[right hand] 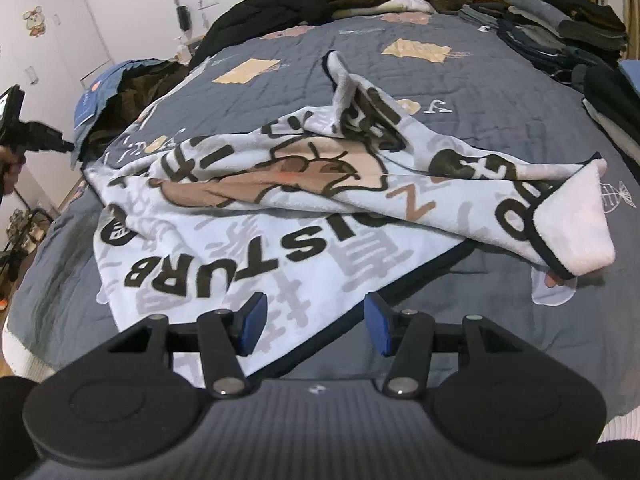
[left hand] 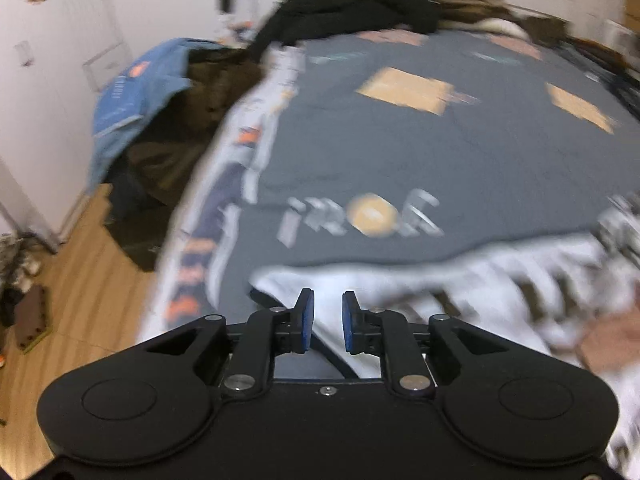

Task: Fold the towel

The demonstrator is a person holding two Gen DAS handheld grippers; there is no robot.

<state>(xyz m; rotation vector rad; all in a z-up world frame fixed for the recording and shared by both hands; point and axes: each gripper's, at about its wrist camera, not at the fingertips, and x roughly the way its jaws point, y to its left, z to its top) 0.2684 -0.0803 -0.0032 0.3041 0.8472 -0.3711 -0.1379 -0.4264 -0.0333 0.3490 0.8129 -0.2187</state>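
The towel [right hand: 256, 248] is white with black lettering and a brown cartoon figure. It lies crumpled on the grey bedspread [right hand: 460, 92], with one corner folded back to show its plain underside [right hand: 576, 224]. My right gripper [right hand: 314, 322] is open wide just above the towel's near dark-trimmed edge, holding nothing. The left wrist view is motion-blurred. There my left gripper [left hand: 327, 320] hovers over the towel's left corner [left hand: 360, 284] with a narrow gap between its blue pads, and no cloth looks pinched. In the right wrist view the left gripper [right hand: 48, 140] shows at the far left, held by a hand.
Black clothes [right hand: 276, 4] and folded piles [right hand: 560, 28] line the far and right sides of the bed. A blue cloth [left hand: 136, 92] and dark garments hang off the left side. A wooden floor [left hand: 80, 288] with clutter lies to the left, and white cupboards [left hand: 48, 60] stand beyond it.
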